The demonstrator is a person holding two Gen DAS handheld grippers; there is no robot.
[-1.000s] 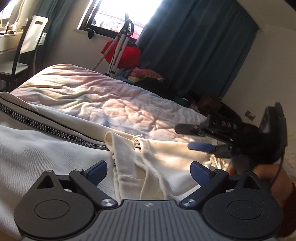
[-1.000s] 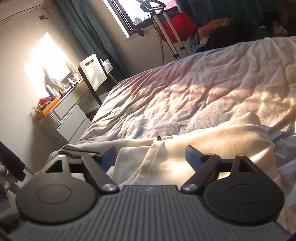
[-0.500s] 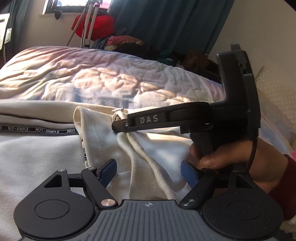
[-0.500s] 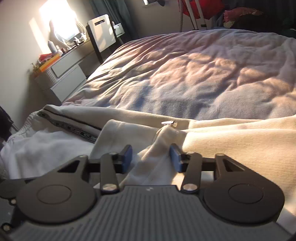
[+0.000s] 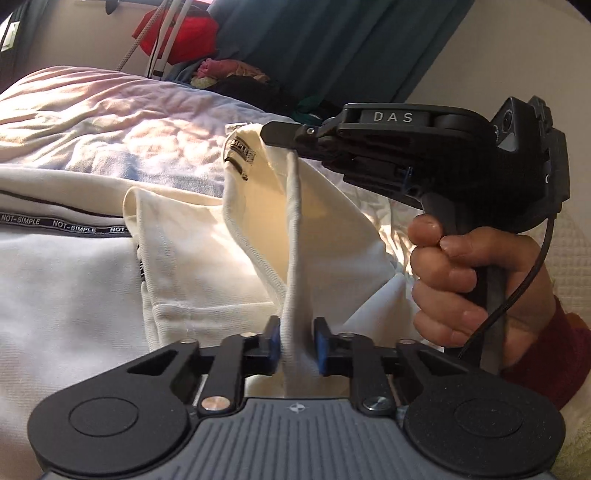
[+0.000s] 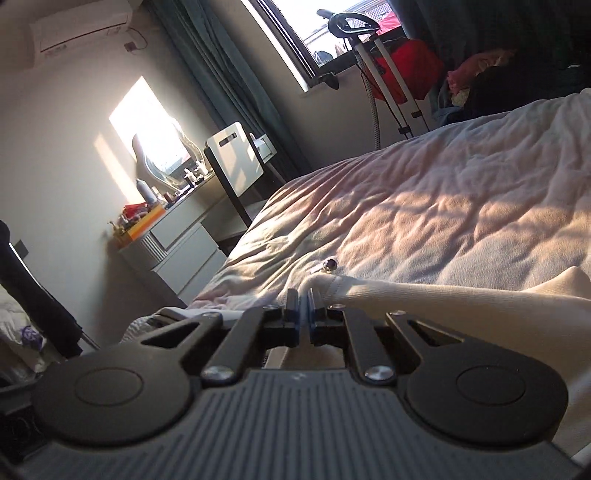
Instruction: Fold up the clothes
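A cream-white garment (image 5: 207,236) with a black "NOT-SIMPLE" tape stripe (image 5: 62,226) lies on the bed. My left gripper (image 5: 297,345) is shut on a bunched fold of its fabric. My right gripper (image 5: 275,134), seen from the side in the left wrist view, is shut on the garment's upper edge and holds it lifted above the bed. In the right wrist view that gripper (image 6: 303,323) has its jaws closed on a thin fabric edge, with the cream garment (image 6: 443,299) and a small metal zip pull (image 6: 328,264) just beyond.
The garment rests on a rumpled pale bedsheet (image 6: 443,206). A white dresser (image 6: 184,251) and a chair (image 6: 236,162) stand left of the bed. A red bag and a stand (image 5: 173,33) sit under the window, with dark curtains (image 5: 332,48) behind.
Both grippers have closed on the garment. The right gripper has lifted its edge up off the bed, and the left has pinched a fold that was between its open fingers.
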